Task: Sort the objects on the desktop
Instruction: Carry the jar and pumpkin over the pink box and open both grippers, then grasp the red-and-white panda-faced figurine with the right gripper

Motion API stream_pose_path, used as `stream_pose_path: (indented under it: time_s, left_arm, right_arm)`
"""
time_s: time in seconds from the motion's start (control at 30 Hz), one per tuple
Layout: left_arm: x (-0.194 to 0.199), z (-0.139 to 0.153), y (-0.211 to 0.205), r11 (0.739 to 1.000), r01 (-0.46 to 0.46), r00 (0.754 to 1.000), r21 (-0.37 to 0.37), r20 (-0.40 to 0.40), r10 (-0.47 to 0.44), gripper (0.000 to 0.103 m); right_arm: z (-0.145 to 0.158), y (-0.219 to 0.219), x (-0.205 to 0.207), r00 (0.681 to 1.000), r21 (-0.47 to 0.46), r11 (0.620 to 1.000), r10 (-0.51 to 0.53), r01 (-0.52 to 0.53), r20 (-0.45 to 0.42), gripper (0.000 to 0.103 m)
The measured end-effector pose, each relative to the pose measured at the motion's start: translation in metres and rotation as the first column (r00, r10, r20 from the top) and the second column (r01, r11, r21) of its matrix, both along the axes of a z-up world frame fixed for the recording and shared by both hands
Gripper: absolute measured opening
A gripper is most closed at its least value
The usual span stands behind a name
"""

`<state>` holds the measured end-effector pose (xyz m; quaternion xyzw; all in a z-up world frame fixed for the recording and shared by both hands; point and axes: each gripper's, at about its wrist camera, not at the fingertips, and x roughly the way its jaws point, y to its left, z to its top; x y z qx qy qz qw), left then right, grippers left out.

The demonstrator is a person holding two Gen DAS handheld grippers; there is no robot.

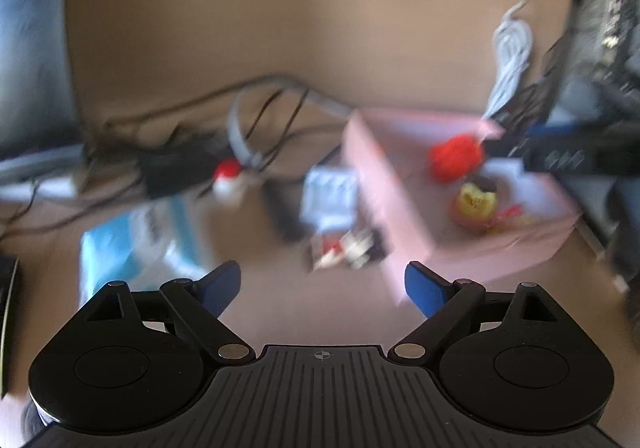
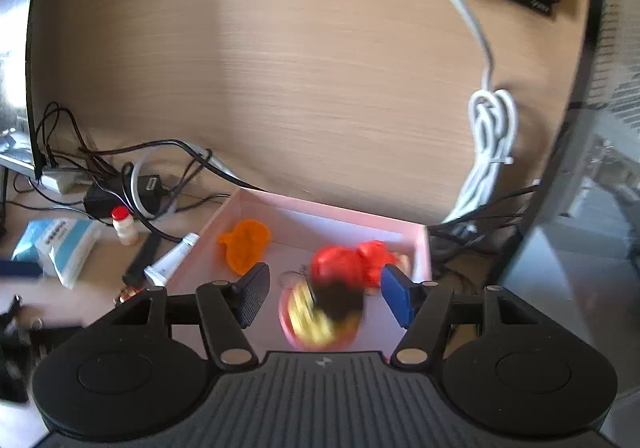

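A pink box (image 2: 360, 222) stands on the wooden desk and also shows in the left wrist view (image 1: 380, 184). Inside it lie an orange flat toy (image 2: 244, 244), a red toy (image 2: 352, 262) and a yellow and pink figure (image 2: 316, 322). My right gripper (image 2: 324, 296) is open above the box, with the figure blurred just below its fingers. My left gripper (image 1: 323, 286) is open and empty above the desk, left of the box. In front of it lie a small red, white and black item (image 1: 348, 248) and a white packet (image 1: 330, 194).
A small red-capped bottle (image 2: 124, 226), a white tube (image 2: 172, 260), a black bar (image 2: 142, 260) and a blue and white tissue pack (image 2: 60, 244) lie left of the box. Tangled black cables and adapters (image 2: 120, 184) sit behind. A bundled white cable (image 2: 488, 152) hangs at right.
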<state>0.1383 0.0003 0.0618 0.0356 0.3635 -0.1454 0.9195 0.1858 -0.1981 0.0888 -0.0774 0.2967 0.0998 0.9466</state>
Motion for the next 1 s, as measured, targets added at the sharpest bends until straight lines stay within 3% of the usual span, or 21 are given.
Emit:
stream_pose_path:
  time_s: [0.13,0.2,0.27,0.43,0.47,0.5,0.63,0.73,0.9,0.97,1.0]
  left_arm:
    - [0.015,-0.015,0.0,0.998,0.037,0.999,0.044,0.007,-0.037,0.092]
    - [0.027,-0.024,-0.011,0.989,0.094,0.994,0.113,0.037,-0.099,0.08]
    - [0.036,-0.032,-0.023,0.97,0.155,0.985,0.186,0.05,-0.167,0.065]
    - [0.05,-0.042,-0.04,0.912,0.295,0.944,0.285,0.057,-0.324,0.065]
    - [0.051,-0.043,-0.042,0.903,0.314,0.937,0.294,0.057,-0.345,0.062]
    - [0.052,-0.044,-0.044,0.895,0.335,0.93,0.296,0.051,-0.364,0.053]
    - [0.043,-0.04,-0.044,0.898,0.33,0.934,0.292,0.039,-0.356,0.039]
    - [0.027,-0.035,-0.033,0.927,0.302,0.951,0.221,-0.001,-0.31,0.039]
    - [-0.033,-0.028,-0.01,0.953,0.293,0.954,0.079,-0.082,-0.287,0.041]
    - [-0.051,-0.025,0.003,0.967,0.255,0.962,0.02,-0.106,-0.252,0.047]
    - [-0.059,-0.023,0.011,0.975,0.223,0.968,0.001,-0.114,-0.222,0.053]
  right_arm:
    - [-0.005,0.015,-0.003,1.0,-0.033,0.999,0.03,-0.029,0.001,0.063]
    - [-0.004,0.018,-0.011,0.999,-0.029,0.998,0.047,-0.047,0.003,0.066]
    - [-0.003,0.019,-0.021,0.998,-0.027,0.998,0.065,-0.065,0.012,0.07]
    - [0.002,0.012,-0.044,0.997,-0.049,0.996,0.08,-0.079,0.022,0.074]
    - [0.002,0.009,-0.046,0.997,-0.048,0.996,0.073,-0.072,0.017,0.074]
    - [0.002,0.007,-0.047,0.998,-0.045,0.997,0.064,-0.064,0.01,0.075]
    - [0.001,0.003,-0.043,0.999,-0.035,0.999,0.038,-0.038,-0.008,0.075]
    - [0.002,0.009,-0.042,0.998,-0.023,0.998,0.061,-0.061,-0.002,0.075]
    - [0.008,0.041,-0.035,0.986,-0.007,0.986,0.168,-0.168,0.013,0.075]
    - [0.009,0.063,-0.028,0.974,0.0,0.974,0.227,-0.227,0.01,0.07]
    - [0.007,0.077,-0.024,0.965,0.003,0.965,0.261,-0.261,-0.007,0.056]
